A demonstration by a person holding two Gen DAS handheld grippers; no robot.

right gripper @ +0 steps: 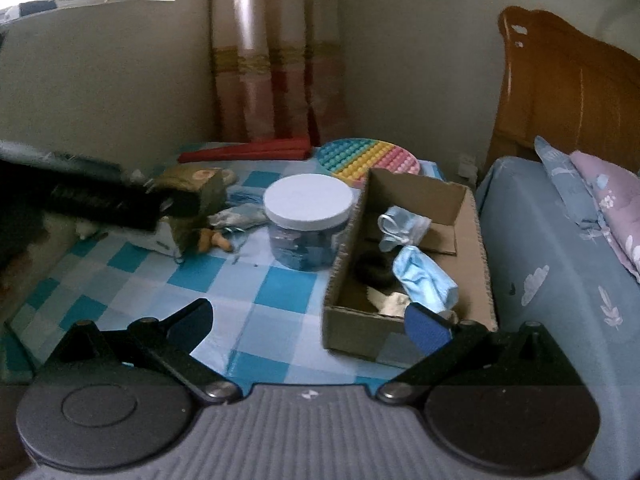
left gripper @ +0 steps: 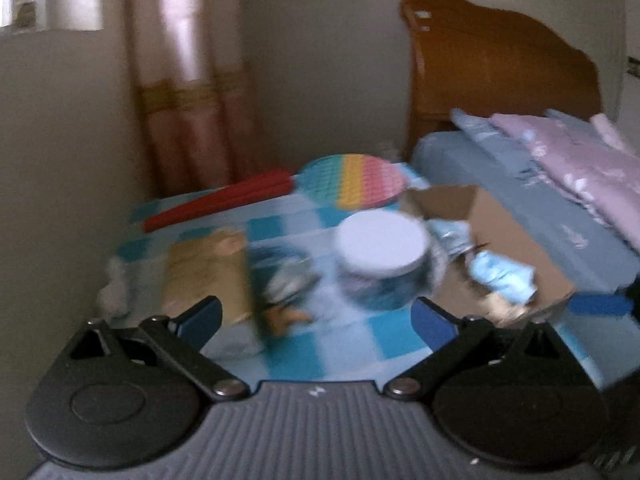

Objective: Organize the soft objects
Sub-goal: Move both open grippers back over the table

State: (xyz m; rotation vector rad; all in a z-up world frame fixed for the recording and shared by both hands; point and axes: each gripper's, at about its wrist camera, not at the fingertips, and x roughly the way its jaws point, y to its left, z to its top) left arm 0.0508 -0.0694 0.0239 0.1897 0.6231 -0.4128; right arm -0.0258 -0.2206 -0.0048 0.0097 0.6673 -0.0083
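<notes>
A cardboard box (right gripper: 472, 240) sits on the blue checked tablecloth (right gripper: 192, 280) at the table's right edge, just beside the bed (right gripper: 560, 288), and it seems to serve as the collecting bin: two crumpled blue face masks (right gripper: 424, 280) lie inside it along with a dark round item and something pale that cannot be made out. More soft pieces remain loose on the cloth to the left of a white-lidded jar (right gripper: 308, 200), among them a scrunched blue-grey bit (right gripper: 236, 216) and a small tan object, close to an olive-brown carton (right gripper: 192, 192); they are presumably left to be sorted. The left gripper (left gripper: 316, 320) has its fingers spread wide with nothing between them, hanging over the middle of the table in a blurred view, aimed toward the jar and the loose clutter, likely to pick the next piece. The right gripper (right gripper: 308, 328) also stands wide and empty, low over the near cloth with its right fingertip in front of the box's near corner. A rainbow bubble mat (right gripper: 368, 160) and a red folded item (right gripper: 248, 150) lie at the far edge, out of the way.
</notes>
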